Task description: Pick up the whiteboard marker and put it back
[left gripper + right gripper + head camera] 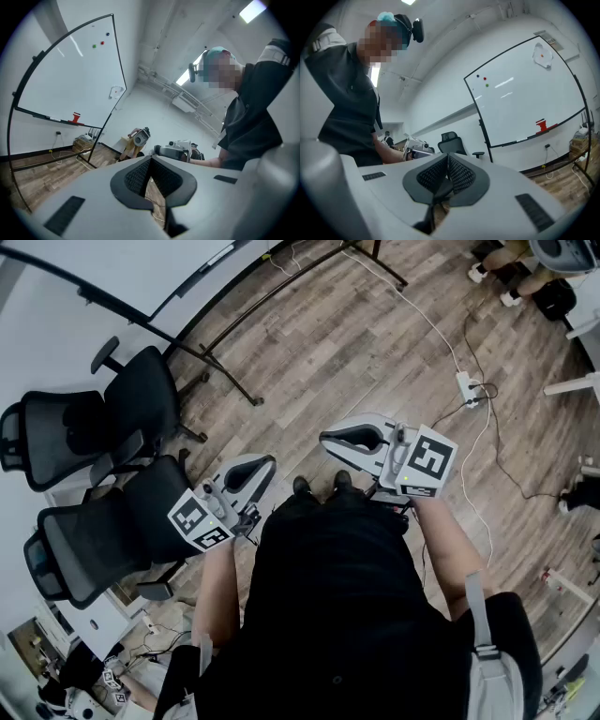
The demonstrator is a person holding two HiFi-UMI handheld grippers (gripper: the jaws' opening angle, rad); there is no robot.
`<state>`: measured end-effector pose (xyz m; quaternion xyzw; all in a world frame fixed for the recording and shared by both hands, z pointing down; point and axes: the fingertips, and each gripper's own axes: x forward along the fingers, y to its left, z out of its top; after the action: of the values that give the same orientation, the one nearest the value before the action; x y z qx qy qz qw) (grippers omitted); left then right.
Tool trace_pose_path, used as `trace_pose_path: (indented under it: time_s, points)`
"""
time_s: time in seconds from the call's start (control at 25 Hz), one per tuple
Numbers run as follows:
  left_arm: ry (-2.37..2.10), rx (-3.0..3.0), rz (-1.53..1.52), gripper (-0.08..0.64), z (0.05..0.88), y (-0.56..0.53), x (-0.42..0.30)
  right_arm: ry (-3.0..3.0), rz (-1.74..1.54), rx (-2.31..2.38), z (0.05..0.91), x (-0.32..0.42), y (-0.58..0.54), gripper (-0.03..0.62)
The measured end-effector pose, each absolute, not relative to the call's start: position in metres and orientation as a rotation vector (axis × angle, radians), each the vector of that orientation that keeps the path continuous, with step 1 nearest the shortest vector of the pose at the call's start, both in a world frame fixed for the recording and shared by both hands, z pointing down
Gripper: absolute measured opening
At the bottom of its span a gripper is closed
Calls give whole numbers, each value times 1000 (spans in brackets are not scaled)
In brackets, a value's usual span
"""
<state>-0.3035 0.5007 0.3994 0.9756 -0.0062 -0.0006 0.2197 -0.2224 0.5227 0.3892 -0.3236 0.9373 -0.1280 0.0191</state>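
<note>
We read the whiteboard marker as the thin pale stick lying flat along the whiteboard ledge, just left of a red block. It's too small to tell cap or ink colour. It sits well apart from the left fingers, up and to their left. In the right gripper view it's on the same ledge, far off up-right of the right fingers. Both finger pairs are pressed together at the tips, neither touching it.

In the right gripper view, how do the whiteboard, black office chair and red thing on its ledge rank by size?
whiteboard
office chair
red thing
Apparent size only; the chair may stand farther off.
</note>
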Motion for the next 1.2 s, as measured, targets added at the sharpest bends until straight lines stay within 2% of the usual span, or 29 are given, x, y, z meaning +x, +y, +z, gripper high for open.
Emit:
trace_pose_path:
  time_s: [1.2]
  points:
    - [4,2767,1,12,382,527,-298,2931,-405,-1043,393,-215,554,20]
